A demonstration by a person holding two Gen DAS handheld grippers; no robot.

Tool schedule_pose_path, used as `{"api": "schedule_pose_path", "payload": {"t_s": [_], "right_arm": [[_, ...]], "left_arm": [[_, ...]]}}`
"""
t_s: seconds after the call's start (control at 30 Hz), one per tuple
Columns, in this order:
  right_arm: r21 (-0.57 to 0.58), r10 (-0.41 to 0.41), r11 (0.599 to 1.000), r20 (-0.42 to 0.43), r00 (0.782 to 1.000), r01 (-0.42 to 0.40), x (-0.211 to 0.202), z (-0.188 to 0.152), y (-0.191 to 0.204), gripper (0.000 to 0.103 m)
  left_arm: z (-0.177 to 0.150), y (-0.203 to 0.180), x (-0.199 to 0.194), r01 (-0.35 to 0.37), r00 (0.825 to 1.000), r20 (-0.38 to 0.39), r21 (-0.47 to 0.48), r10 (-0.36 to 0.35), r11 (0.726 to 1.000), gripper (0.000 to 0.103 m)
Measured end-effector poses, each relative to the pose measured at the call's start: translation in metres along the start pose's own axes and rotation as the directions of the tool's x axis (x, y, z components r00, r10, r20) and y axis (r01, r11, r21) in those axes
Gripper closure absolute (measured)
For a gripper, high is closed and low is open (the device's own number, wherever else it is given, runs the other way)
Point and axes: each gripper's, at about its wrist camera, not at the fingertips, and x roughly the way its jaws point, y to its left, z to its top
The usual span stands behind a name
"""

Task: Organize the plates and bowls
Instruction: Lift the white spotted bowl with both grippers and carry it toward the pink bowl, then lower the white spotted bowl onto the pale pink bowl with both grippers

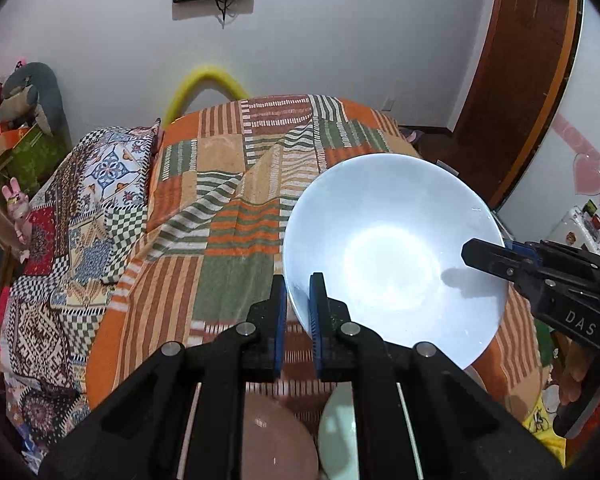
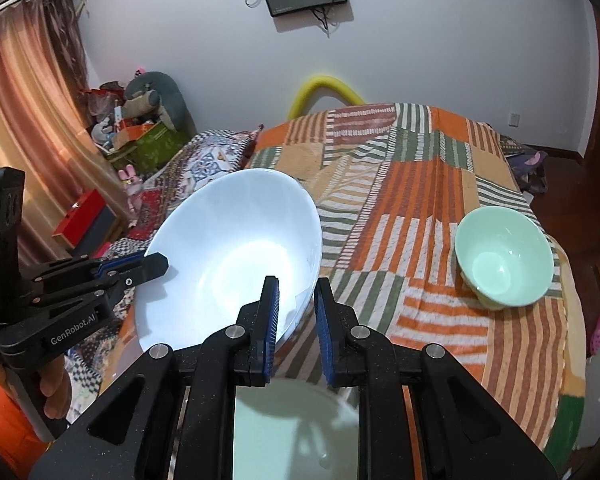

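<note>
Both grippers pinch one large white bowl (image 1: 396, 256) mid-frame: left gripper (image 1: 298, 320) clamps its near-left rim, right gripper (image 2: 296, 320) its opposite rim, raised above the striped bedspread (image 2: 420, 200). Right of frame, a green bowl (image 2: 504, 256) rests there.

My left hand-held gripper (image 1: 298, 322) is matte black plastic with ribbed blue pads (image 1: 279, 320) and round silver pivot pins (image 1: 171, 348). My right hand-held gripper (image 2: 296, 328) looks the same (white "DAS" lettering on one side, "GenRobot.AI" on the left one's).
</note>
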Motion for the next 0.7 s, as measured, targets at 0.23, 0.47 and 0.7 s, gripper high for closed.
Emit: {"api": "schedule_pose_path", "payload": {"t_s": [0.23, 0.47, 0.7], "right_arm": [[-0.024, 0.026, 0.999, -0.002, 1.000, -0.026, -0.013, -0.018, 0.027, 0.087], [-0.055, 0.072, 0.996, -0.012, 0.997, -0.073, -0.014, -0.034, 0.055, 0.086], [-0.084, 0.125, 0.988, -0.039, 0.991, -0.128, -0.003, -0.046, 0.079, 0.086]], "left_arm": [[-0.027, 0.011, -0.036, -0.007, 1.000, 0.017, -0.025, 0.008, 1.000, 0.093], [-0.056, 0.032, -0.062, -0.055, 0.998, 0.015, -0.056, 0.056, 0.997, 0.093], [-0.084, 0.057, -0.078, -0.083, 0.996, 0.004, -0.104, 0.084, 0.991, 0.093]]}}
